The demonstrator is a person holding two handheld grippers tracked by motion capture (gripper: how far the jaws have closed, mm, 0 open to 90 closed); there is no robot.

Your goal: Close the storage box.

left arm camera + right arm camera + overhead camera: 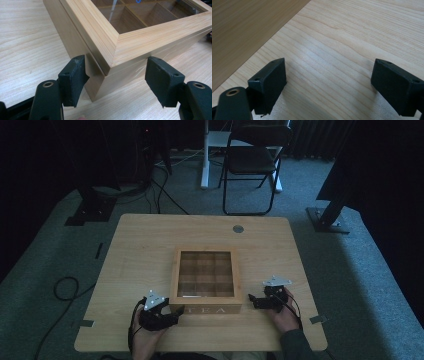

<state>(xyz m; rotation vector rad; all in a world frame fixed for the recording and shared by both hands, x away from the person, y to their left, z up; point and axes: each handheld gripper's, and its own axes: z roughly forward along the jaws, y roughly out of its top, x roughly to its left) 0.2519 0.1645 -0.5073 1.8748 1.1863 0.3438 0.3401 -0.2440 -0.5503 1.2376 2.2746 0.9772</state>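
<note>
Wooden tea box (pixel 140 42) between open left tool (pixel 116 75)

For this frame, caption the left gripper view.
Open left gripper straddling a corner of the closed wooden tea box.

wooden table (pixel 150 240), black folding chair (pixel 252 160), floor cable (pixel 65 287)

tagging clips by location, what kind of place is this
Probably a lab or studio set up for recording, not a home: a lone wooden table on grey carpet, dark stand bases either side, loose cables on the floor, a folding chair behind. A tea box sits on the table.
</note>
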